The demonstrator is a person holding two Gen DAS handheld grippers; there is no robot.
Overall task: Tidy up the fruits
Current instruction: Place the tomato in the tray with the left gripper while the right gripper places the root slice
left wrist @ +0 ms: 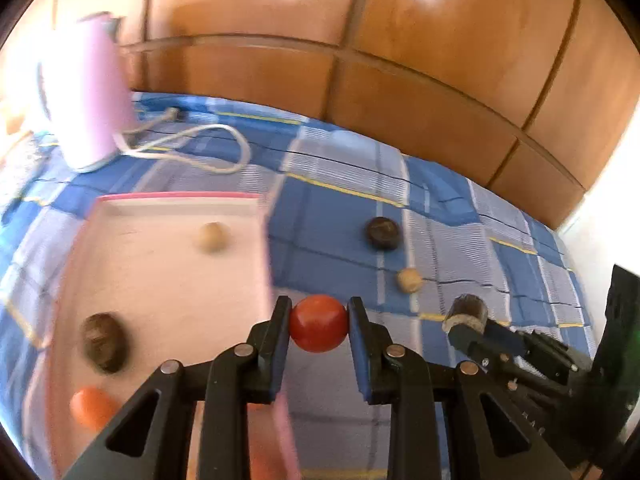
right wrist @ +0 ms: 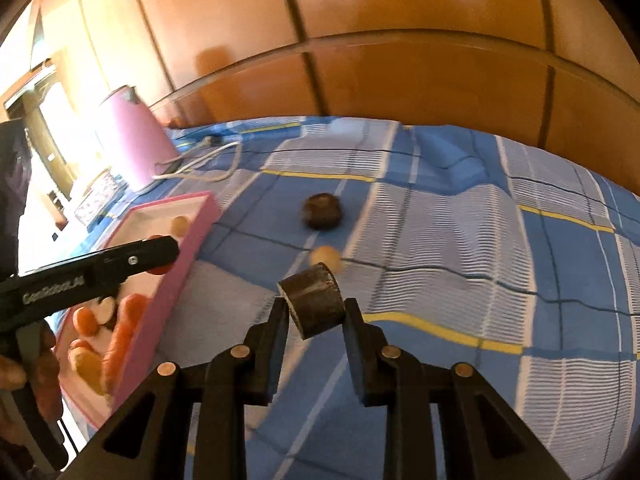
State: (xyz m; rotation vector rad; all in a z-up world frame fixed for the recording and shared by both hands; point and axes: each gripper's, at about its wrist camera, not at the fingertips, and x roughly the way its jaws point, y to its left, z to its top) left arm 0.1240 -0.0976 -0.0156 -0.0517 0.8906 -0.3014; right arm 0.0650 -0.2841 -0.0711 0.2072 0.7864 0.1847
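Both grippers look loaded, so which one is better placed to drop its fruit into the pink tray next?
Left. The left gripper holds the red fruit at the pink tray edge; the right gripper is farther off.

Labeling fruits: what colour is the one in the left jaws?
Red tomato-like fruit, clearest in the left wrist view.

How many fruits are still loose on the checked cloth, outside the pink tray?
2: a dark round fruit farther back, and a small tan one nearer the hand-held grippers. Others may be hidden behind them.
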